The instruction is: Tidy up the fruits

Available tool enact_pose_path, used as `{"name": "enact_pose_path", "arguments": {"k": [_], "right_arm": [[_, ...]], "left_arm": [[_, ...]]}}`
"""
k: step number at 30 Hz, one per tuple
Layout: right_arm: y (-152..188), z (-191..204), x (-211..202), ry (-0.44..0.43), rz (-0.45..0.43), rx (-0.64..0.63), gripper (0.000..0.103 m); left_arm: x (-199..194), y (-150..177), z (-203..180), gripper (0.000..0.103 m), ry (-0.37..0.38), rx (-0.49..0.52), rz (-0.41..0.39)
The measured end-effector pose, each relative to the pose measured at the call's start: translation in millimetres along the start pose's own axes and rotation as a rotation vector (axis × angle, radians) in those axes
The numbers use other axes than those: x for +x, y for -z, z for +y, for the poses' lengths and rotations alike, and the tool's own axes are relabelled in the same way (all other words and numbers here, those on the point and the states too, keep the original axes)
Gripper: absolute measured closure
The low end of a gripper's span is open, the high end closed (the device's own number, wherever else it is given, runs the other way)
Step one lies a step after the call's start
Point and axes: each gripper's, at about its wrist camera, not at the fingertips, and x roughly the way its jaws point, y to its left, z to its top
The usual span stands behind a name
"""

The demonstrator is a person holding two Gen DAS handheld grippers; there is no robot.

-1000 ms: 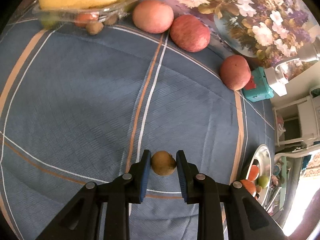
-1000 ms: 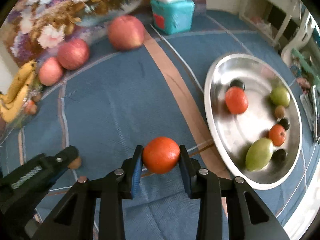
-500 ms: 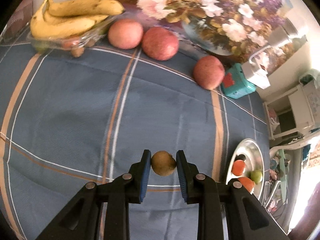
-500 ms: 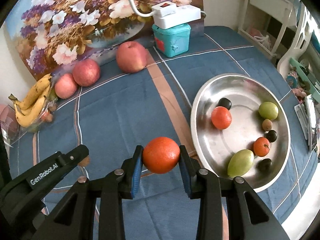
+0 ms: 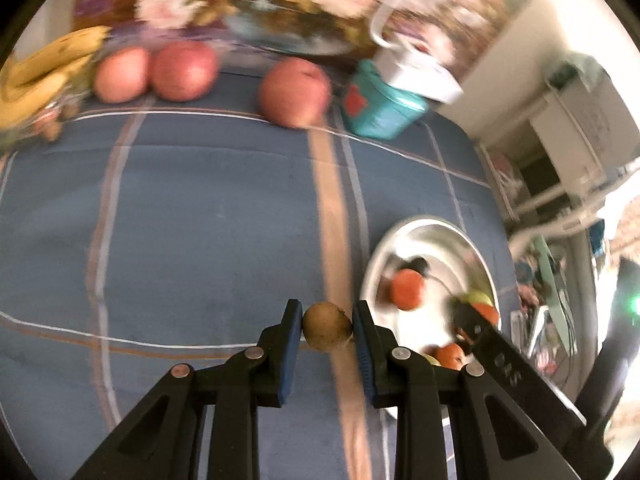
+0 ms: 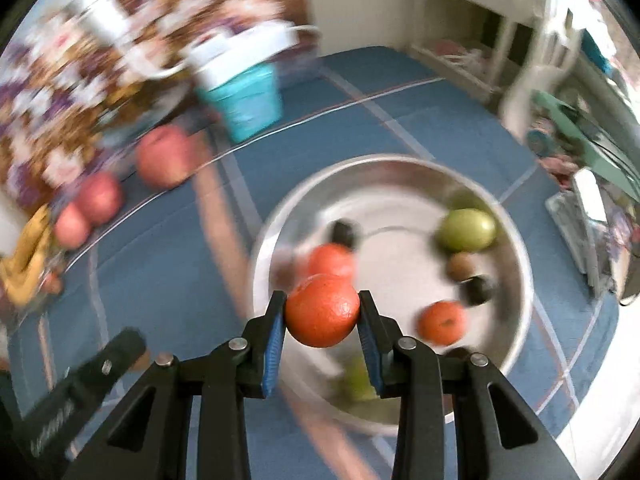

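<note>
My left gripper (image 5: 327, 330) is shut on a small brown fruit (image 5: 326, 325), held above the blue cloth just left of the steel bowl (image 5: 478, 252). My right gripper (image 6: 322, 314) is shut on an orange (image 6: 322, 309), held over the near left part of the steel bowl (image 6: 516, 240). The bowl holds several small fruits: orange ones (image 6: 442, 322), a green one (image 6: 466, 229), dark ones. Both views are motion-blurred. The right gripper's finger (image 5: 500, 356) shows in the left wrist view over the bowl.
Three red apples (image 5: 294, 92) and bananas (image 5: 44, 68) lie along the back by a floral picture. A teal box (image 5: 380, 112) with a white device stands at the back. The table's right edge is beyond the bowl, with white furniture past it.
Both grippers have swung right toward the steel bowl, each still holding its fruit. The right gripper now hangs over the bowl; the bowl looms larger in both views.
</note>
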Motion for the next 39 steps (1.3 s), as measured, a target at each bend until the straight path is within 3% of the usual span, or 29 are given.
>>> {"name": "enact_pose_path", "arguments": {"k": [5, 7, 9, 12, 15, 19, 23, 30, 35, 39], "right_arm": [[-13.9, -34.2, 2.8, 0.055, -0.012, 0.052, 0.066], [-18.1, -44.8, 0.3, 0.059, -0.024, 0.071, 0.066], [-20.7, -49.9, -2.0, 0.051, -0.031, 0.076, 0.065], [-22.5, -53.5, -8.5, 0.045, -0.062, 0.068, 0.055], [-23.6, -53.4, -13.4, 0.047, -0.084, 0.061, 0.052], [-25.2, -48.7, -10.7, 0.029, -0.067, 0.044, 0.05], [-19.7, -42.6, -1.9, 0.017, -0.027, 0.026, 0.05], [-6.7, -31.4, 17.3, -0.024, 0.041, -0.013, 0.05], [5.9, -30.0, 15.9, -0.121, 0.041, -0.007, 0.05], [19.7, -23.1, 8.4, -0.132, 0.018, -0.063, 0.05]], "left_arm": [[10.3, 6.8, -32.6, 0.074, 0.046, 0.079, 0.031], [11.8, 9.0, -39.0, 0.068, 0.063, 0.091, 0.041], [12.8, 9.9, -44.8, 0.042, 0.072, 0.101, 0.043], [9.9, 8.7, -44.4, 0.041, 0.054, 0.099, 0.031], [6.9, 7.6, -34.9, 0.039, 0.048, 0.067, 0.023], [7.6, 6.1, -18.5, 0.025, -0.045, 0.035, 0.013], [12.8, 9.9, 0.5, 0.0, -0.165, 0.012, 0.007], [12.2, 25.0, 58.2, 0.0, -0.344, -0.114, -0.033], [4.1, 38.7, 77.2, 0.0, -0.382, -0.169, -0.041], [-2.8, 52.5, 80.2, 0.0, -0.424, -0.174, -0.045]]}}
